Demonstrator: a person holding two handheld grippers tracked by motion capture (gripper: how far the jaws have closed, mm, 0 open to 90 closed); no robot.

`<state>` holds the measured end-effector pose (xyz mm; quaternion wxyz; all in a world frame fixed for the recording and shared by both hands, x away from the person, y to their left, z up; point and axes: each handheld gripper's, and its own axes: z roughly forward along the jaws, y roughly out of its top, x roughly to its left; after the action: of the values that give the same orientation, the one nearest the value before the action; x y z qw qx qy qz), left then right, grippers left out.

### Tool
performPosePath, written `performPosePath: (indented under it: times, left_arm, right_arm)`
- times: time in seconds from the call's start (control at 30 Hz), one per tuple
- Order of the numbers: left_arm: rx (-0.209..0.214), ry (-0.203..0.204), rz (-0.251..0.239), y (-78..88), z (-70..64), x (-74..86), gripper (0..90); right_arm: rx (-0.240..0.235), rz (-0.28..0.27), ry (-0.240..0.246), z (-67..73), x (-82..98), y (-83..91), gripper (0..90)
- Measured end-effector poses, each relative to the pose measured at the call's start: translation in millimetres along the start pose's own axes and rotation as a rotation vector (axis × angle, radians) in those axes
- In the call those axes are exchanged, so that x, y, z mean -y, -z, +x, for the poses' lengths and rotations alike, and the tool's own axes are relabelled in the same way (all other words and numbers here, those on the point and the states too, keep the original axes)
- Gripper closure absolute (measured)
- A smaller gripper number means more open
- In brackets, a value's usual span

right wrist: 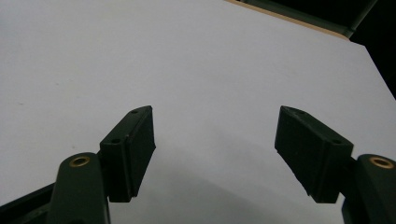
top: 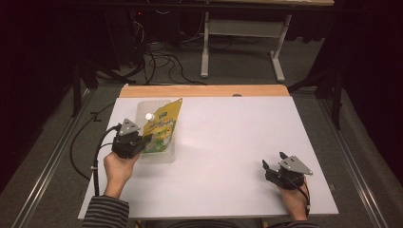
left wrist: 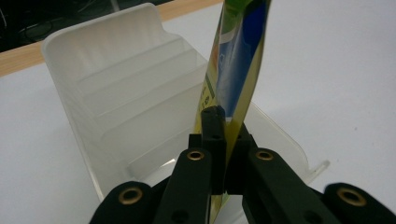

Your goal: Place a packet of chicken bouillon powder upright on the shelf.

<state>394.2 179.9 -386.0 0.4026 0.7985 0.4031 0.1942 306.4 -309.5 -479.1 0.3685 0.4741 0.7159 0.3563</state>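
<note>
White table [top: 228, 142] with a wooden strip [top: 204, 90] along its far edge is carrying one clear plastic bin [top: 164, 156]. The bin is sitting near the table's left edge, well short of the strip.

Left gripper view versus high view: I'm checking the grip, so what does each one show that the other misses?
Left gripper view: jaws shut on the pouch edge, and the stepped ridges inside the clear bin.
High view: the pouch's white cap, the open right gripper resting apart, the white table whole.
Both: pouch over the bin, held by the left gripper.
</note>
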Motion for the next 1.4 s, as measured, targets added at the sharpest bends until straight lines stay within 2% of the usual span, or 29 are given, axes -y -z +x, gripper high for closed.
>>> performPosePath:
  times: [0.27, 0.57, 0.9, 1.03, 1.07, 1.17, 1.23, 1.4]
  left_arm:
    - [0.02, 0.044, 0.001, 2.8, 3.6, 13.9, 89.5]
    - [0.013, 0.077, 0.023, 2.4, 10.5, 28.4, 88.5]
    - [0.018, 0.101, -0.015, 6.4, 12.7, 37.0, 84.0]
    - [0.007, 0.112, -0.052, 11.1, 13.1, 42.0, 75.7]
    - [-0.011, 0.114, -0.067, 14.7, 12.9, 43.8, 70.4]
    - [-0.025, 0.123, -0.081, 19.1, 13.1, 45.5, 65.0]
    - [-0.052, 0.126, -0.089, 25.0, 13.5, 45.8, 58.1]
    - [-0.056, 0.13, -0.099, 28.9, 13.9, 46.8, 55.0]
  right_arm:
    - [0.0, 0.002, -0.005, 0.0, 0.0, 0.2, 29.3]
    - [0.006, 0.008, 0.002, 0.6, -0.3, -0.2, 29.3]
    - [0.005, 0.012, -0.001, 0.9, -0.4, -0.5, 29.3]
    - [0.007, 0.013, 0.001, 1.0, -0.4, -0.6, 29.4]
    - [0.005, 0.014, 0.002, 0.9, -0.5, -0.8, 29.3]
    - [0.006, 0.013, 0.0, 1.1, -0.4, -0.5, 29.4]
    - [0.003, 0.009, -0.001, 0.6, -0.3, -0.4, 29.4]
    - [0.005, 0.011, -0.001, 0.9, -0.3, -0.4, 29.3]
